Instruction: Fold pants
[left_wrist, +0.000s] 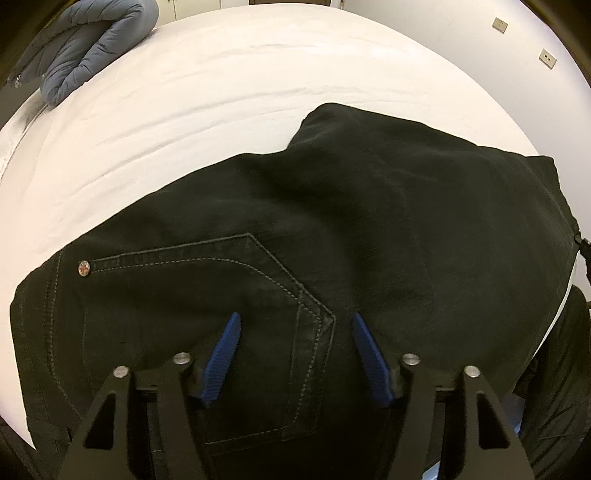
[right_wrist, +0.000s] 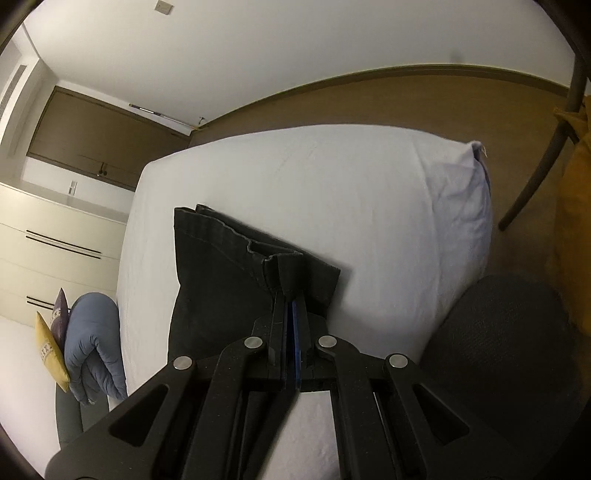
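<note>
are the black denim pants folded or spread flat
Folded: the black denim pants lie doubled, hems stacked, on the white bed.

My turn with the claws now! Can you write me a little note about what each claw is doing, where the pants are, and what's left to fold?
Left claw: open, holding nothing, pointing down over the back pocket at the waist end of the black pants.
Right claw: shut on the hem end of the pants, where the leg ends lie stacked.
Pants: spread on the white bed; the blue quilted bundle sits at the far corner, clear of them.
Done: the legs appear laid one on the other.
Left: probably bring the hem end over towards the waist, then smooth it flat.
</note>
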